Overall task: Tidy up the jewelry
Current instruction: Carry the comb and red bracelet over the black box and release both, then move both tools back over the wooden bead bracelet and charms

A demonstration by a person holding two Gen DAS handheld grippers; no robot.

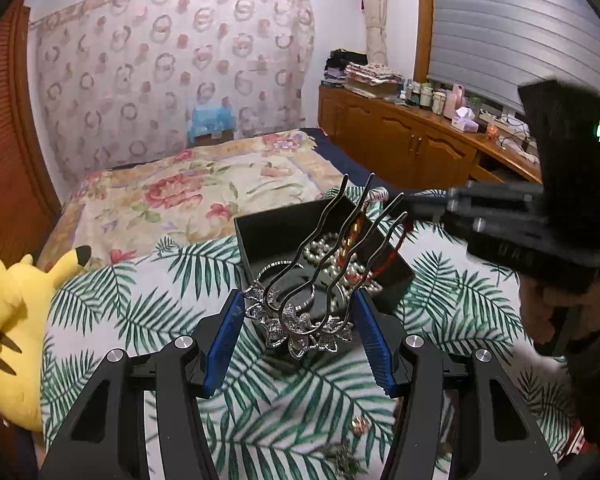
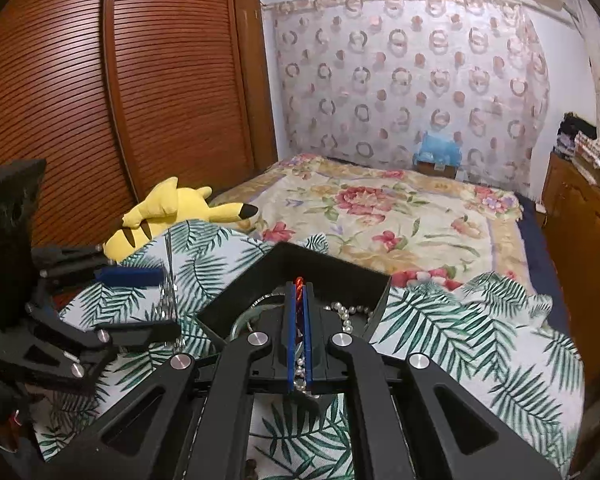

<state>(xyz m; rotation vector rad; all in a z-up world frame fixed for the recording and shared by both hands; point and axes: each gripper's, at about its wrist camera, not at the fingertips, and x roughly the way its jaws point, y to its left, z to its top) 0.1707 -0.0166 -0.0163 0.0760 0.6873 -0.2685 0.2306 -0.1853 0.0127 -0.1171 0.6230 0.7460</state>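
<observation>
In the left wrist view my left gripper (image 1: pixel 298 314) is shut on a silver hair comb (image 1: pixel 300 324) with a flowered base, prongs pointing up, just in front of an open black jewelry box (image 1: pixel 260 232). The box holds a pearl necklace (image 1: pixel 328 248), a silver bangle (image 1: pixel 280 270) and a red cord. In the right wrist view my right gripper (image 2: pixel 299 294) is shut on a red cord piece (image 2: pixel 299 284) over the box (image 2: pixel 328 268), with pearls (image 2: pixel 346 314) beside it. The left gripper (image 2: pixel 140 276) shows at left there; the right one (image 1: pixel 500 216) shows at the right in the left view.
The box sits on a palm-leaf cloth (image 1: pixel 140 304) over a floral bed (image 1: pixel 188 188). A yellow plush (image 1: pixel 12 320) lies at the left. Small loose jewelry pieces (image 1: pixel 352 444) lie on the cloth near me. A wooden cabinet (image 1: pixel 400 140) stands right, a slatted wardrobe (image 2: pixel 80 100) left.
</observation>
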